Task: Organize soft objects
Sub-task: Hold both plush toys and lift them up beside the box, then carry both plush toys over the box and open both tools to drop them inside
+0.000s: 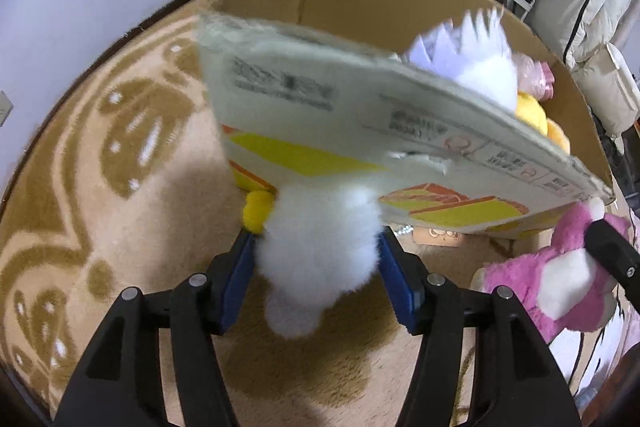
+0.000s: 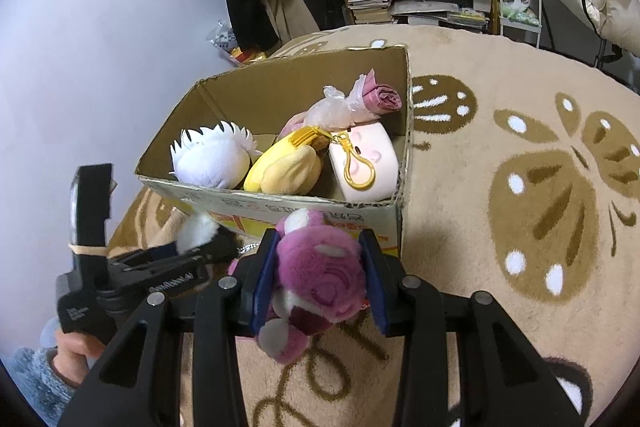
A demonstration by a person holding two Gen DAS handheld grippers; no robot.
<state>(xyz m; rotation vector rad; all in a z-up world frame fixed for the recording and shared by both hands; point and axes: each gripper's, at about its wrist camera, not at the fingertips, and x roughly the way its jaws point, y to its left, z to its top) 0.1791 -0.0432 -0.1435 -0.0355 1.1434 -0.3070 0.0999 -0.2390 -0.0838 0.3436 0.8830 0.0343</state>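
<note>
Left claw: the left claw has its blue pads spread on either side of a fluffy white plush toy with a yellow part; the fur brushes the pads, but I judge the toy released rather than pinched.
White toy: it sits outside the open brown cardboard box, against the printed near wall, above the beige carpet with brown butterfly pattern.
Right claw: the right claw is pressed onto a pink-purple plush bear with white patches, low in front of the box's near wall.
Box contents: a white spiky-haired plush, a yellow plush with a gold clasp, a pale pink squishy block with a yellow clip and a pink item in clear plastic wrap already lie inside.
Risk, white toy: with the pads apart and the toy on the wrong side of the wall, it likely drops to the carpet by the near wall instead of into the box.
Risk, near wall: the toy and claw crowd the cardboard rim; a push there could bend the wall or shove the box across the carpet.
Risk, bear: it hangs below the rim, so moving forward without lifting would jam it against the wall.
Risk, two claws: they are near each other at the same wall and could collide.
</note>
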